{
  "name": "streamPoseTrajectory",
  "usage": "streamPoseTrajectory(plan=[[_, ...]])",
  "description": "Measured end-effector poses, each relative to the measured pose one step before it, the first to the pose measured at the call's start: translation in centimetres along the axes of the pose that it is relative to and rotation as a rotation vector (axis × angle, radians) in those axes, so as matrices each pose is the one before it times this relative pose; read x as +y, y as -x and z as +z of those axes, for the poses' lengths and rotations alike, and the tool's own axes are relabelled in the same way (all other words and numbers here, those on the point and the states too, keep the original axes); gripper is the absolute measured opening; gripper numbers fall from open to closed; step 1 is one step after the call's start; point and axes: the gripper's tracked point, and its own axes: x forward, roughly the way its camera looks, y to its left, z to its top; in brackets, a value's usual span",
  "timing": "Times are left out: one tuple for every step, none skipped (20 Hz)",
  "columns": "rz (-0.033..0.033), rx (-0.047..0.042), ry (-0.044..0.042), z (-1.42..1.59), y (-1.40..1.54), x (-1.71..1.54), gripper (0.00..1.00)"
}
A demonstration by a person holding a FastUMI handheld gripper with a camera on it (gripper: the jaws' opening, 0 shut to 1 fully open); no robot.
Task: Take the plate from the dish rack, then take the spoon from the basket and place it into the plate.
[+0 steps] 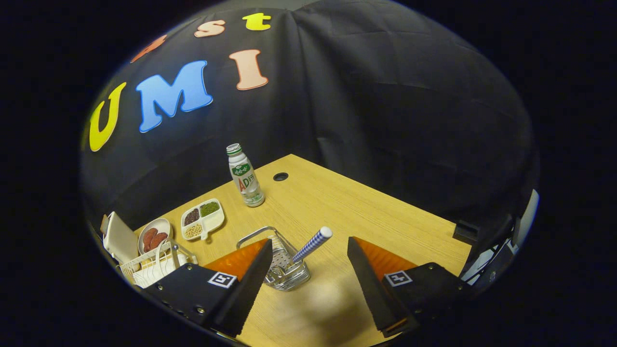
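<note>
The spoon (312, 244) stands tilted in the wire basket (284, 270), just ahead of the left finger. The gripper (308, 270) hangs wide open, holding nothing. The rack (154, 267) sits further left, a bottle (245, 177) beyond.

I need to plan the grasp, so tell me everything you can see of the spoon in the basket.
The spoon shows as a handle checked blue and white with a rounded white end. It stands tilted in the metal wire basket, its bowl hidden inside. It leans up and away from the basket, between the open fingers of the hand-held gripper, which do not touch it.
</note>
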Motion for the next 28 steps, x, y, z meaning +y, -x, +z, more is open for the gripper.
streamPoseTrajectory(plan=[[-0.0008, -0.0003, -0.01509, 0.112, -0.722, -0.092, 0.95], [-0.00274, 0.0035, -0.01171, -0.05, -0.692, 0.007, 0.9], [-0.00197, 0.00608, -0.00654, -0.145, -0.583, 0.021, 0.85], [-0.00247, 0.00697, -0.00373, -0.323, -0.688, 0.041, 0.79], [0.00111, 0.00396, -0.0007, -0.121, -0.47, 0.003, 0.79], [0.00032, 0.00274, 0.00125, -0.07, -0.404, 0.012, 0.79], [0.0003, 0.00501, 0.00162, -0.127, -0.242, 0.017, 0.79], [0.00751, 0.00012, -0.00072, -0.019, -0.212, 0.139, 0.79], [0.00138, -0.00002, -0.0001, -0.021, -0.177, 0.096, 0.79], [0.01774, -0.00262, 0.00313, -0.176, -0.37, 0.47, 0.63], [0.00522, 0.00205, 0.00558, -0.036, -0.016, 0.249, 0.48], [-0.00607, 0.00023, 0.00315, -0.003, 0.379, -0.249, 0.32], [0.00313, -0.00197, -0.00187, 0.234, -0.091, 0.369, 0.32], [0.0027, -0.00625, -0.00658, 0.265, 0.262, 0.151, 0.28], [0.02395, -0.00733, -0.01721, 0.295, -0.599, 0.393, 0.28], [0.03365, -0.01232, -0.02227, 0.289, -0.102, 0.853, 0.2], [-0.00338, -0.00914, -0.00429, 0.641, 0.375, 0.471, 0.15], [-0.00815, 0.00158, 0.01911, -0.004, -0.417, -0.304, 0.11], [0.0069, -0.00116, 0.01286, 0.03, 0.045, 0.38, 0.11], [0.0081, 0.00029, 0.00762, 0.223, -0.044, 0.708, 0.11], [0.00445, -0.00582, 0.00878, 0.263, 0.188, 0.415, 0.11], [0.00417, -0.01379, 0.01444, 0.584, 0.128, 0.193, 0.11], [-0.00023, -0.0132, 0.018, 0.619, 0.346, 0.227, 0.11], [0.00315, -0.01527, 0.01742, 0.59, 0.347, 0.285, 0.11], [-0.00051, -0.01329, 0.01661, 0.744, 0.482, 0.261, 0.11], [-0.0004, -0.01551, 0.01782, 0.696, 0.443, 0.137, 0.11], [0.00311, -0.01743, 0.01696, 0.875, 0.653, 0.171, 0.11], [0.00084, -0.01681, 0.01771, 0.782, 0.584, 0.191, 0.11]])
